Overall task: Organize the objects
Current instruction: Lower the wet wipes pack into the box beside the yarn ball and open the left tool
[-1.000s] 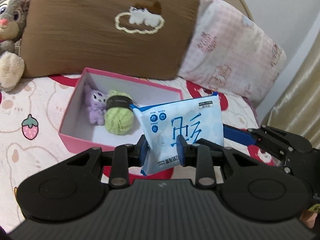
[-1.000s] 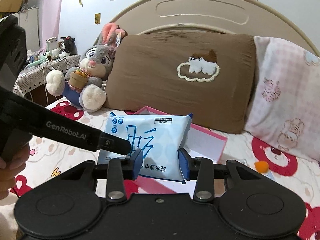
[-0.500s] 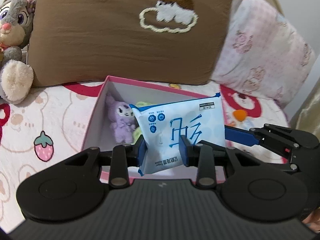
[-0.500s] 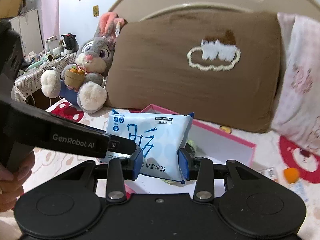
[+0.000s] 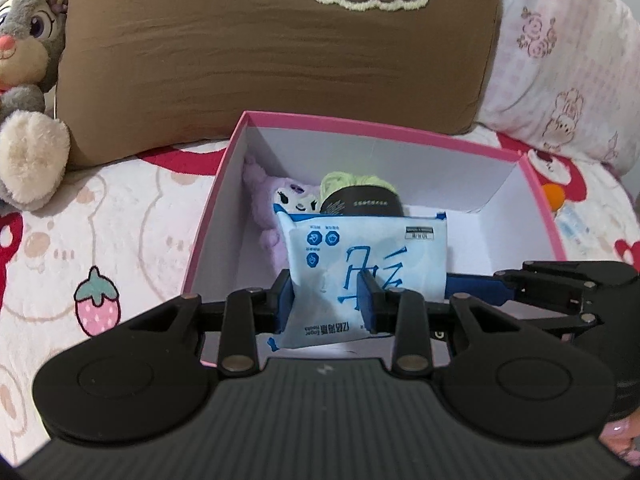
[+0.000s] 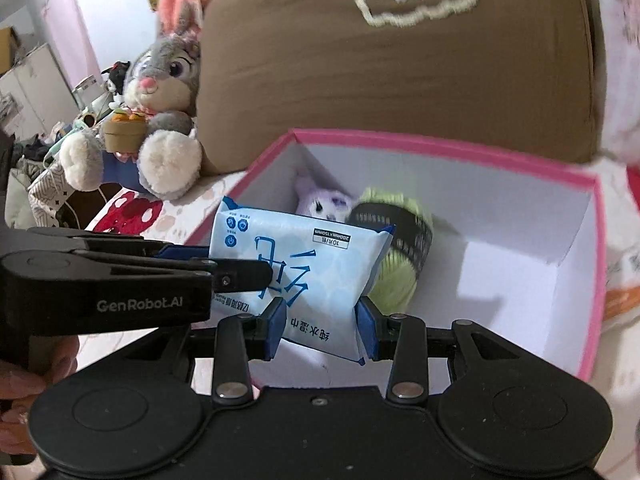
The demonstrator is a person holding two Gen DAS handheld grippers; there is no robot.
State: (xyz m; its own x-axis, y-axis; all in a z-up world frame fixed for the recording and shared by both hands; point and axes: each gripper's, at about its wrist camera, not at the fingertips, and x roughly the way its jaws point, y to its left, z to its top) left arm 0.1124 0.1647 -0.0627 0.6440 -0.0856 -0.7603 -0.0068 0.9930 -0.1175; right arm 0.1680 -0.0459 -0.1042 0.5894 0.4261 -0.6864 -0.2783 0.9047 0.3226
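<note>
A light blue wet-wipe pack [image 5: 368, 268] [image 6: 304, 272] is held over the open pink box [image 5: 360, 124] [image 6: 440, 140]. My left gripper [image 5: 327, 304] is shut on its left end and my right gripper [image 6: 320, 320] is shut on its right end. Each gripper shows in the other's view, the right one [image 5: 472, 290] and the left one [image 6: 244, 270]. Inside the box lie a purple plush toy [image 5: 272, 208] [image 6: 320, 204] and a green yarn ball with a black band [image 5: 360, 196] [image 6: 400, 256], partly hidden behind the pack.
A brown pillow [image 5: 280, 48] lies right behind the box, a pink pillow [image 5: 568, 64] to its right. A grey rabbit plush [image 5: 28, 80] [image 6: 160, 100] sits at the left. A small orange item [image 5: 554, 196] lies on the printed bedsheet right of the box.
Both grippers have carried the pack forward and down, from in front of the box to over its inside. The box now fills much more of both views.
</note>
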